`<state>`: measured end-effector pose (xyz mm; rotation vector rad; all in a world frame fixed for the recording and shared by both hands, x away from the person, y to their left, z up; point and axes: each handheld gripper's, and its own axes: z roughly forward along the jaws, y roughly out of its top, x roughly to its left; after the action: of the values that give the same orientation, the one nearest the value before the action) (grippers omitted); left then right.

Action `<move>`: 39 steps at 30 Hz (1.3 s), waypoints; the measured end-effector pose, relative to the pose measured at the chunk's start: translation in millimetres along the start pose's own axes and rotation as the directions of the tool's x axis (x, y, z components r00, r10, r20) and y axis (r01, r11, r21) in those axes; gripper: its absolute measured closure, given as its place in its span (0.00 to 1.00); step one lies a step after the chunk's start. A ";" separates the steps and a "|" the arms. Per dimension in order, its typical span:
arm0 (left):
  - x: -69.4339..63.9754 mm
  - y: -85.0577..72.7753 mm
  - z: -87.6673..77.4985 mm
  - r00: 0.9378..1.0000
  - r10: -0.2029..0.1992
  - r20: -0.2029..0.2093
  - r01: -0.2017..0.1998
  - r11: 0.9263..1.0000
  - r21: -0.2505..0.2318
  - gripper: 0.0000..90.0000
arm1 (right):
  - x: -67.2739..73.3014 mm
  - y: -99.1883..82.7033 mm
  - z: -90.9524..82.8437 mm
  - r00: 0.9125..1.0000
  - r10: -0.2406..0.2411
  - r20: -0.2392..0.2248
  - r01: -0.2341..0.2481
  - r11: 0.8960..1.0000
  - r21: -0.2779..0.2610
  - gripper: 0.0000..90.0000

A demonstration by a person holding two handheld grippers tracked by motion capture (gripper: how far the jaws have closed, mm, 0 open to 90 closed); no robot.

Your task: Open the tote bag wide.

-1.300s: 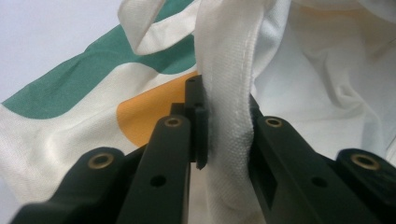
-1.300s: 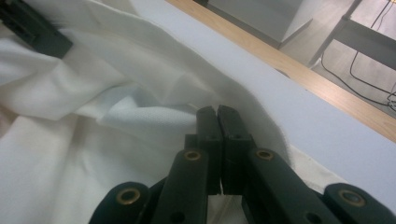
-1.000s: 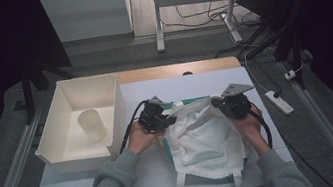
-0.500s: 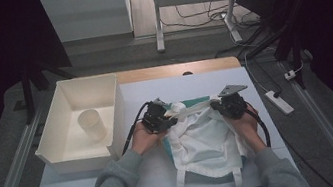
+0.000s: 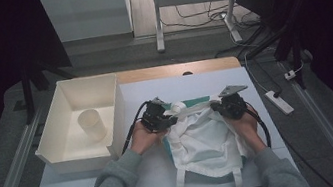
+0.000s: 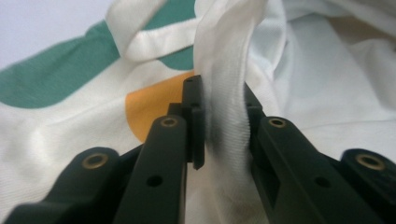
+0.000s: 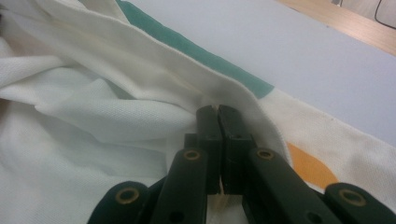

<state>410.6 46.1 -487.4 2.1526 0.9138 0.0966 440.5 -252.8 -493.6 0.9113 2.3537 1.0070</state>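
A white cloth bag [image 5: 208, 147] with green and orange print lies crumpled on the pale table mat [image 5: 193, 83], its long handles trailing toward the person. My left gripper [image 5: 171, 119] is at the bag's left upper rim. In the left gripper view a thick fold of white cloth [image 6: 224, 70] stands between the jaws of the left gripper [image 6: 219, 88]. The jaws have just been opening a little, and the pads still touch the fold. My right gripper [image 5: 217, 108] is at the right upper rim. In the right gripper view the right gripper [image 7: 218, 109] is pressed shut on the bag's hem [image 7: 233, 91].
A white open bin [image 5: 63, 155] stands at the left of the table with a pale cup [image 5: 92, 124] inside it. A strip of wooden tabletop [image 5: 151, 73] shows at the far edge. A power strip [image 5: 279, 102] lies on the floor at the right.
The right gripper has sunk slightly toward the table with the bag's rim in it. The left gripper has stayed in place on its fold.
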 end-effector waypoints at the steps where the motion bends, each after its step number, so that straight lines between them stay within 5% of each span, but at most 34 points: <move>1: -0.8 0.7 -1.9 1.000 0.002 0.001 -0.002 1.000 -0.005 0.86 | 0.1 0.0 -0.4 1.000 0.002 -0.003 -0.002 1.000 -0.002 0.98; 9: -10.5 5.8 -27.7 0.998 0.045 -0.037 -0.048 0.996 -0.071 0.78 | 0.6 0.2 -2.2 1.000 0.014 -0.006 -0.014 1.000 -0.005 0.98; 14: -11.4 8.3 -49.2 0.999 0.042 -0.016 -0.044 0.991 -0.123 0.73 | 0.5 0.2 -2.0 1.000 0.014 -0.007 -0.014 1.000 -0.004 0.97; 20: -36.3 12.4 -52.6 0.993 0.121 0.010 -0.119 0.987 -0.109 0.69 | 2.1 2.4 -5.7 0.999 0.032 -0.006 -0.032 0.999 -0.009 0.92; 27: -63.1 16.6 -35.6 0.972 0.236 0.015 -0.236 0.972 -0.017 0.67 | 7.9 7.6 -16.5 0.999 0.035 -0.040 -0.036 0.999 -0.022 0.73; 39: -54.3 10.1 4.9 0.972 0.234 -0.010 -0.232 0.967 0.106 0.63 | 24.0 13.8 -50.4 0.997 0.031 -0.066 -0.037 0.995 -0.089 0.61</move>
<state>378.0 3.9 -472.1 2.3540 0.6879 0.1943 399.4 -252.5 -453.3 0.9001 2.3317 1.1631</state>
